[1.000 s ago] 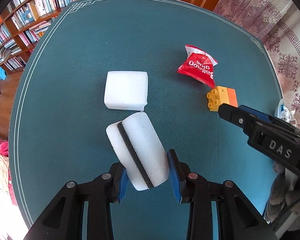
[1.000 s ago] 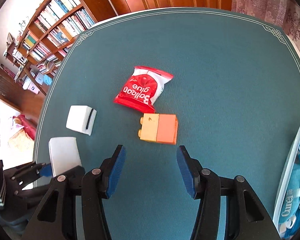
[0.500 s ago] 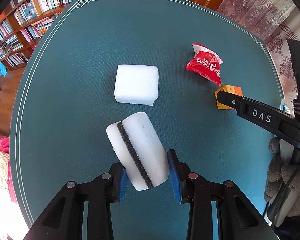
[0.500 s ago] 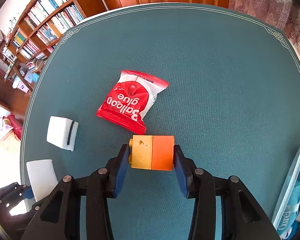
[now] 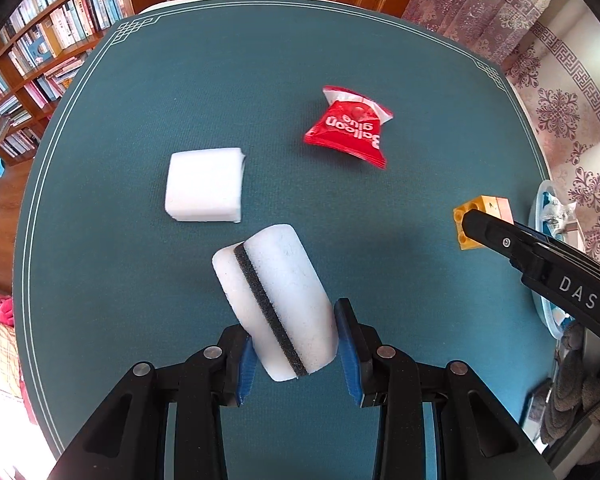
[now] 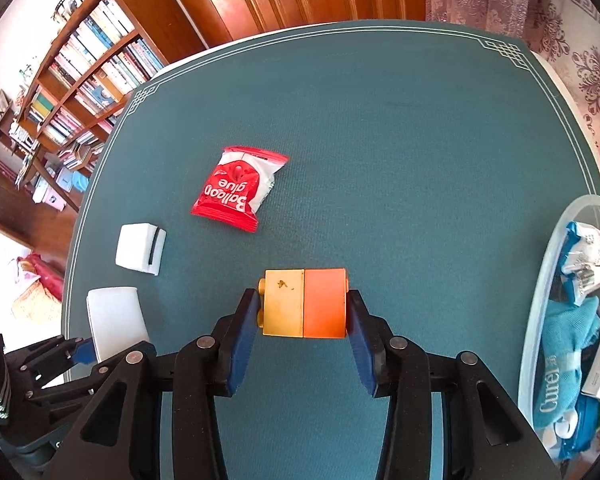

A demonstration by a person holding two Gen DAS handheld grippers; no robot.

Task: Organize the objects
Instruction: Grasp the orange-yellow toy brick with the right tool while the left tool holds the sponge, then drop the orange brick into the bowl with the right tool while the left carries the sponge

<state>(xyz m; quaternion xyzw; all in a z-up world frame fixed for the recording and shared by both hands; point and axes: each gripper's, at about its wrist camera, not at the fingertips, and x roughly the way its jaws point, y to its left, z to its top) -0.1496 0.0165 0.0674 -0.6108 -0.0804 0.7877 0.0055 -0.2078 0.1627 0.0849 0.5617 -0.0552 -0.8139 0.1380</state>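
Observation:
My left gripper [image 5: 296, 344] is shut on a white sponge with a dark stripe [image 5: 274, 300] and holds it tilted above the teal table. My right gripper [image 6: 302, 320] is shut on a yellow-and-orange toy block [image 6: 304, 304], lifted off the table; the block also shows in the left wrist view [image 5: 480, 218] at the tip of the right gripper. A second white sponge [image 5: 204, 190] lies flat on the table, also in the right wrist view [image 6: 140, 248]. A red "Balloon glue" packet [image 5: 350, 132] lies further back, also in the right wrist view [image 6: 236, 192].
The teal table [image 6: 400, 140] has a white-lined border. A clear plastic bin [image 6: 540, 304] holding blue packets and cloth stands at the table's right edge. Bookshelves [image 6: 80, 80] and a wooden door stand beyond the far side.
My right gripper moved onto the block, shut on it and lifted it toward the right. My left gripper kept its hold on the striped sponge.

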